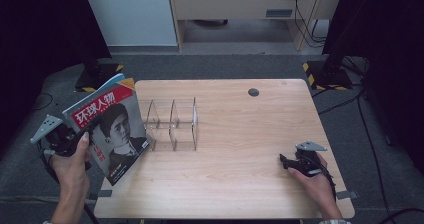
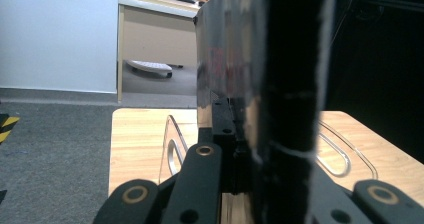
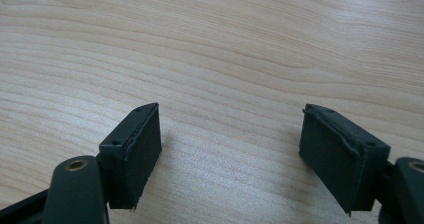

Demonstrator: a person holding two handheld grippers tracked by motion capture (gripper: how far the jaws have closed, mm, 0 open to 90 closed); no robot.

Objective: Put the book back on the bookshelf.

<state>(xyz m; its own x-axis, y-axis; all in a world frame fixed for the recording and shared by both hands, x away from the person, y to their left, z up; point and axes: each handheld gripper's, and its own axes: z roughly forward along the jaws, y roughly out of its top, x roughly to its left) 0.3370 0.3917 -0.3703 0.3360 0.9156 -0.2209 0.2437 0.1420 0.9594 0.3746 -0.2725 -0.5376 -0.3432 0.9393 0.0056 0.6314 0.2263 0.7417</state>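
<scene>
A magazine with a red title band and a portrait on its cover stands tilted over the table's left edge. My left gripper is shut on the magazine's lower left side. In the left gripper view the magazine shows edge-on, pinched between the black jaws of the left gripper. A clear acrylic divider rack stands on the wooden table just right of the magazine, and the rack shows behind the jaws. My right gripper rests low at the table's right front; the right gripper is open over bare wood, nothing between its pads.
A dark round grommet sits near the table's far edge. Black stands with yellow-black striped bases flank the table on grey carpet. Cables run along the floor at the right. A beige cabinet stands behind.
</scene>
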